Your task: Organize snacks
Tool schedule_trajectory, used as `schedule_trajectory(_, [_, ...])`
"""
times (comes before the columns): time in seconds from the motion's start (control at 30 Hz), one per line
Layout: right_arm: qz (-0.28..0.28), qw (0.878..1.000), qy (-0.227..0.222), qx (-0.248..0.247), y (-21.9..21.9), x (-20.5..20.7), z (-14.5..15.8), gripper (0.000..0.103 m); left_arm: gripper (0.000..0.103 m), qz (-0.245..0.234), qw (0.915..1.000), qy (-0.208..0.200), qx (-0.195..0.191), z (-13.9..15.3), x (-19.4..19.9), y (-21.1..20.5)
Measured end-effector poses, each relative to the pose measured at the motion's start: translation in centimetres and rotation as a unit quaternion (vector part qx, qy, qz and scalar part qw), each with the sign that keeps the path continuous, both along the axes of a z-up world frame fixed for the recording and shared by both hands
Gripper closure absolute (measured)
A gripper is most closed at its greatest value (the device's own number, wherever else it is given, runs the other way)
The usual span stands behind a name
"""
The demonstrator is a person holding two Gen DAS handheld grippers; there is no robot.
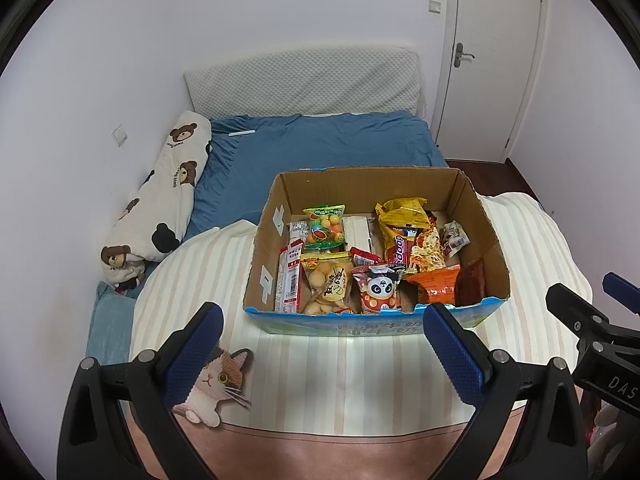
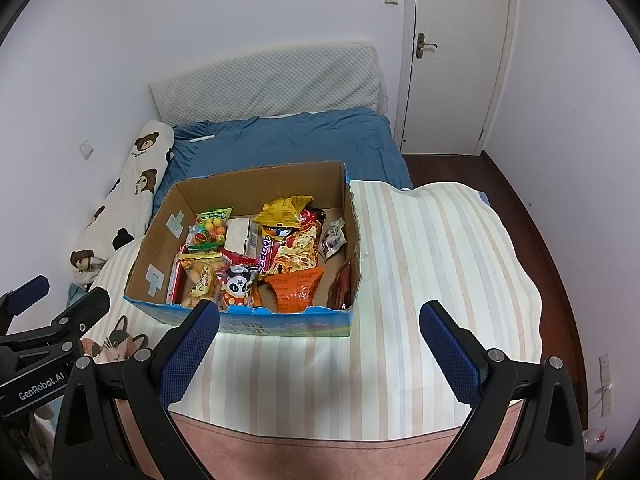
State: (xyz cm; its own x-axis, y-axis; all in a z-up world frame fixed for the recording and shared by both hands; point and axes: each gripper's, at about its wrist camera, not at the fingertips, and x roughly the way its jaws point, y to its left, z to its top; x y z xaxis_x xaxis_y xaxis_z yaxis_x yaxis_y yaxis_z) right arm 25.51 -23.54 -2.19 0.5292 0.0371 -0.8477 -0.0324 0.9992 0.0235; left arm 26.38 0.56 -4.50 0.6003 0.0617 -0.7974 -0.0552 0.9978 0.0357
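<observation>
A: Where's the box?

B: The box [image 1: 376,320] sits mid-frame in the left wrist view, on a striped blanket [image 1: 320,372] that covers the near end of the bed. Its top is open.

A: And what's in it?

B: Snacks, packed loosely. At the upper left of the pile is a candy bag [image 1: 325,227] with coloured balls, and below it a biscuit bag [image 1: 326,286]. Along the left wall stands a red-and-white pack [image 1: 290,280] on edge. A panda pouch [image 1: 378,288] lies at the front middle. Right of that is an orange bag [image 1: 436,286], with a noodle pack [image 1: 426,250] behind it and a yellow bag [image 1: 400,214] further back. A small white packet [image 1: 454,238] rests near the right wall.

A: The tongs?

B: The left gripper [image 1: 323,354] is spread wide with nothing between its blue pads, low in the frame before the box. The right gripper [image 2: 319,354] is likewise apart and holding nothing, with the box at the centre-left of its view.

A: Anything behind?

B: A blue sheet [image 1: 320,140], a bear-print pillow [image 1: 168,196] at the left, a door [image 1: 492,52] at the upper right.
</observation>
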Motion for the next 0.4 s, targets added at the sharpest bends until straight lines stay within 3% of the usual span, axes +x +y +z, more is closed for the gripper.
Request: schedule_trajectory(0.4, [0.002,1.000,-0.001,-0.003,-0.11,0.03,0.17,0.001,0.001,-0.003,1.0000,-0.004,-0.001,0.37,-0.10,-0.17])
